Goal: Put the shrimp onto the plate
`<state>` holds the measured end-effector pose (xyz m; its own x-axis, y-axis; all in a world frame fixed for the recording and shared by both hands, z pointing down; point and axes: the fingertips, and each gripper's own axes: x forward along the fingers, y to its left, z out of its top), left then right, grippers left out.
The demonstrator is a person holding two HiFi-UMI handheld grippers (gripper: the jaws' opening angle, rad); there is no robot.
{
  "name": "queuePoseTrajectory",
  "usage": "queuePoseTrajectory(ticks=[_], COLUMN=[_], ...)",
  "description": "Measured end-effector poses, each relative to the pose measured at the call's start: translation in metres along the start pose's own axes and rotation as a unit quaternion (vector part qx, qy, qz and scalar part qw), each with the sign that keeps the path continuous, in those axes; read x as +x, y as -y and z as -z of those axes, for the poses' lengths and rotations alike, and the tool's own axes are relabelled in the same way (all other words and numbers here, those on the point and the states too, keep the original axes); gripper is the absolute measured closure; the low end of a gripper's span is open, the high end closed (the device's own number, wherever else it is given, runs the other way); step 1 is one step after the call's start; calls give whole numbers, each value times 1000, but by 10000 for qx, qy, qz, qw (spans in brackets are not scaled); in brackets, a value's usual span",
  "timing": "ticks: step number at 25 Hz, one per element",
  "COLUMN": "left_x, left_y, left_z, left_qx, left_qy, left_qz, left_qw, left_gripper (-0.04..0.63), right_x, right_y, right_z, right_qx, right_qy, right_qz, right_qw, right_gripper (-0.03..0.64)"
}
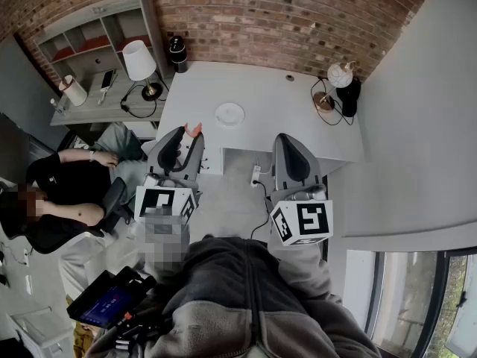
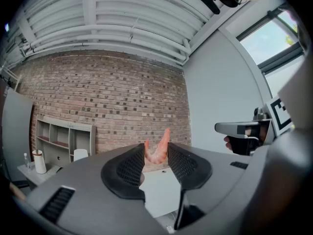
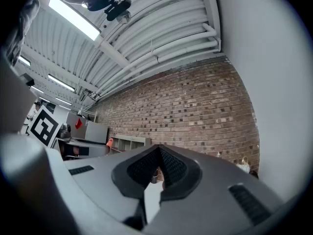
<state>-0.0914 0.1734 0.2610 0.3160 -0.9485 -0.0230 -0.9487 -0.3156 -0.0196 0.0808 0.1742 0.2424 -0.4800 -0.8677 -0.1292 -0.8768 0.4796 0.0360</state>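
Observation:
A pink shrimp (image 2: 157, 151) is pinched between the tips of my left gripper (image 2: 156, 156), tail fins pointing up. In the head view the shrimp (image 1: 193, 130) pokes out of the left gripper (image 1: 187, 136) at the near left edge of the white table (image 1: 283, 118). The small white round plate (image 1: 229, 114) lies on the table, just beyond and to the right of the shrimp. My right gripper (image 1: 289, 139) hovers over the table's near edge to the right, its jaws shut with nothing between them (image 3: 159, 153).
A white-shaded lamp (image 1: 139, 60) and a black cylinder (image 1: 177, 53) stand at the table's far left. A globe lamp (image 1: 339, 76) with cables is at the far right. A person (image 1: 67, 192) sits at the left by a grey shelf (image 1: 89, 43). A brick wall is behind.

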Motion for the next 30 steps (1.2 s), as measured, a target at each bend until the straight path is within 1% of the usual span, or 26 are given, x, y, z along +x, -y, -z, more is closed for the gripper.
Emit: queuePoseTrajectory(ticks=[3,8,14,30], left_x=[-2,-2,0,6], left_y=[-1,-2,1,4], left_z=[-2,-2,2,2], left_qx=[3,5,-28,-91], left_qy=[26,29,-23,-99], left_qz=[-1,-3,0,24], left_qw=[10000,10000,10000,9999], left_gripper=[448,448,448,448], right_x=[-1,-1,-2,2], right_y=[-3,-9,-5,-4], right_z=[0,-3,4,5], right_qx=[-18,-119,-70,-172], right_qy=[20,134,12,-109], right_qz=[-8,-171,-106,-173], right_qw=[10000,9997,9999,9996], right_gripper=[616,615,615,615])
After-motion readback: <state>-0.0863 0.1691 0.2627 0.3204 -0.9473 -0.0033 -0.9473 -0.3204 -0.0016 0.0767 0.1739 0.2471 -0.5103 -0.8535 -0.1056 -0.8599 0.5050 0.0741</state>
